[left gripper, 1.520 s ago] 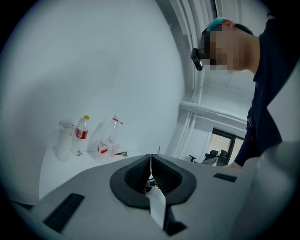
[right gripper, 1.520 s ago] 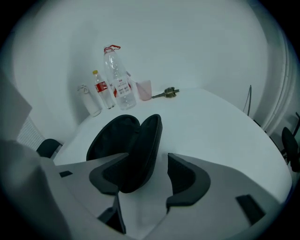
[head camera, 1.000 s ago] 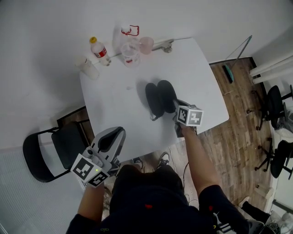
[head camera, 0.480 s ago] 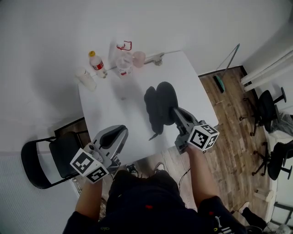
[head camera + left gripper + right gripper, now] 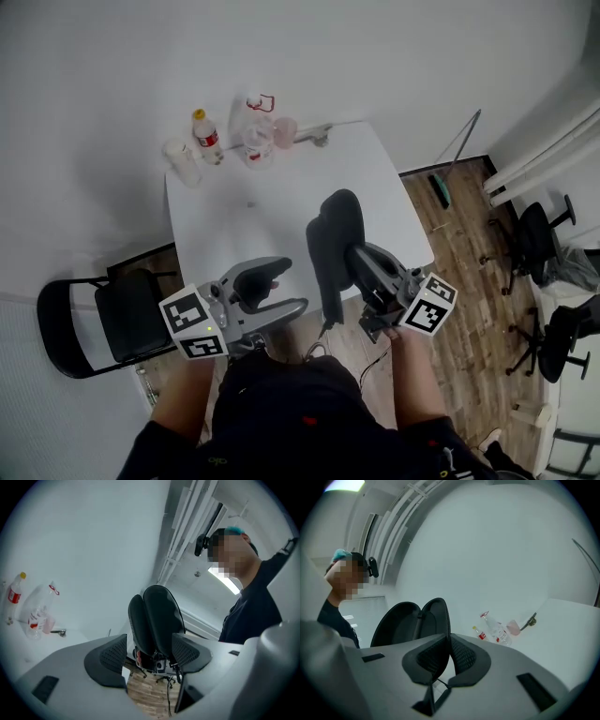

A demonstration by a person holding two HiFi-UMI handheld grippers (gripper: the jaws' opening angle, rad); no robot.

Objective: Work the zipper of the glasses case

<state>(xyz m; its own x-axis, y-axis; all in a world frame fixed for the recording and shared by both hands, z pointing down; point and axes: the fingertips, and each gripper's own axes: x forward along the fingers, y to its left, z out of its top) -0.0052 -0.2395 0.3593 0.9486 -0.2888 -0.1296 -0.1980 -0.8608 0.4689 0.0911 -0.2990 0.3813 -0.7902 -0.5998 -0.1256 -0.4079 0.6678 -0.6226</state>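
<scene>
Since a second earlier, the glasses case point(image 5: 336, 234) had come right up off the white table point(image 5: 225, 216), where it had been lying flat. The right gripper point(image 5: 354, 255) had gone up with it. The left gripper point(image 5: 281, 289) had swung up too, from down by the near table edge to beside the case.

At that moment the right gripper's jaws were squeezed together on the rim of one shell, at the case's lower end, holding the whole thing in the air over the table's near edge. The case was unzipped and splayed open like a clam, with both black halves standing roughly upright.

The left gripper's jaws had just been opening and stood wide apart, with the pads pressing on nothing. The case showed through the gap between them, close by. I honestly couldn't tell whether it sat between the tips or just past them.

At the far end of the table stood a yellow-capped bottle point(image 5: 206, 136), a clear bottle point(image 5: 255, 131) and a pink cup point(image 5: 285, 131). A black chair point(image 5: 103, 314) was on the floor off to the left.
</scene>
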